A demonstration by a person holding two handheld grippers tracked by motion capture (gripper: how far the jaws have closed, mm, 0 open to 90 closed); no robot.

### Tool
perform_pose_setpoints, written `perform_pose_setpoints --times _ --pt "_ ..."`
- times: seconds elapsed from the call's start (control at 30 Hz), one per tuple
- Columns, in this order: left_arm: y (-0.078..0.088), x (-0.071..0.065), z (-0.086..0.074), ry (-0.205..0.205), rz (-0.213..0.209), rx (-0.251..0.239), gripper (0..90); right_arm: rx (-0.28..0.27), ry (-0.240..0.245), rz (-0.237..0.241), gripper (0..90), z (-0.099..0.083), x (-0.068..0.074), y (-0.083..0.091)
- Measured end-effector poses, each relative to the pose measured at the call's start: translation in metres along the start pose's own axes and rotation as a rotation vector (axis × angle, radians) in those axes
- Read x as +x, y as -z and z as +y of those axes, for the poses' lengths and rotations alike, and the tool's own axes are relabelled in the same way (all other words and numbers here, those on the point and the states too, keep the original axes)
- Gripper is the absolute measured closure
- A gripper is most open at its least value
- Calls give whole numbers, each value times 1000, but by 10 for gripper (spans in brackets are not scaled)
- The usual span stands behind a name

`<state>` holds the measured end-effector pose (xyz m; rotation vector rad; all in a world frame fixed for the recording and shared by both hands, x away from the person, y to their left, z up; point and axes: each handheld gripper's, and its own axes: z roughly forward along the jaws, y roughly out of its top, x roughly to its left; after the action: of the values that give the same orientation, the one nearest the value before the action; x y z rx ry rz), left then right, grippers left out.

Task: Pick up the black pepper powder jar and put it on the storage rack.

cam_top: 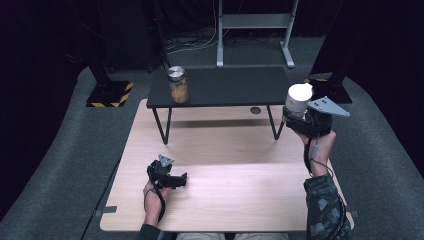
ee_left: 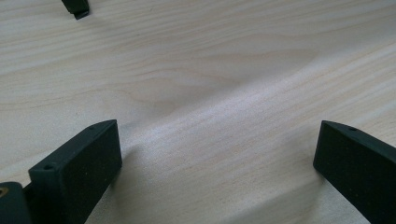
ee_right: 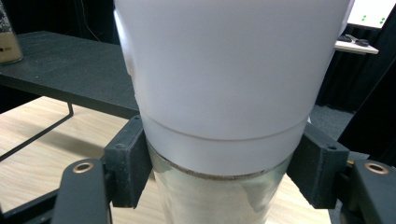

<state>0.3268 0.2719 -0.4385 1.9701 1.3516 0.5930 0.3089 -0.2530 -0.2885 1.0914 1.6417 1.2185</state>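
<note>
- The white-capped jar (cam_top: 298, 100) is held up off the bench, above the right end of the light wooden bench (cam_top: 225, 200) and just in front of the right end of the black raised shelf (cam_top: 225, 86).
- In the right gripper view the jar (ee_right: 229, 70) has a wide white cap over a clear glass body, and a pale grainy filling shows through the glass below the cap's rim.
- The right tool (cam_top: 300, 120) pinches this jar: its two black pads (ee_right: 128, 163) press against the jar from either side, just under the lower edge of the cap, with the glass between them.
- The jar stands roughly upright in that grip, cap uppermost.
- The right hand (cam_top: 320, 145) carries the tool from below, and a patterned sleeve (cam_top: 325, 210) comes in from the bottom edge of the high view.
- The black raised shelf stands on thin black legs on the far half of the bench.
- A second jar (cam_top: 178, 84) with a metal lid and a tan filling stands upright on the left end of that shelf, well apart from the held jar.
- The left tool (cam_top: 172, 180) rests low on the bench near its front left part, well apart from both jars, held by the left hand (cam_top: 154, 195).
- In the left gripper view its jaws stand spread wide, with bare wood grain (ee_left: 210, 93) between them and nothing gripped.
</note>
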Motion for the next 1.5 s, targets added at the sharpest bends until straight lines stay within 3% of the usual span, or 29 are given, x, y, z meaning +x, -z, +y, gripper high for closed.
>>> perform_pose_setpoints --times 0.7,0.77,1.5 --pt "0 0 0 -2 -1 2 3 -3 -2 -5 293 8 -3 -5" --pt "0 0 0 -1 -1 0 3 -8 -14 4 293 24 -7 -18" --pt "0 0 0 -2 -4 -1 3 0 -37 1 293 40 -13 -37"
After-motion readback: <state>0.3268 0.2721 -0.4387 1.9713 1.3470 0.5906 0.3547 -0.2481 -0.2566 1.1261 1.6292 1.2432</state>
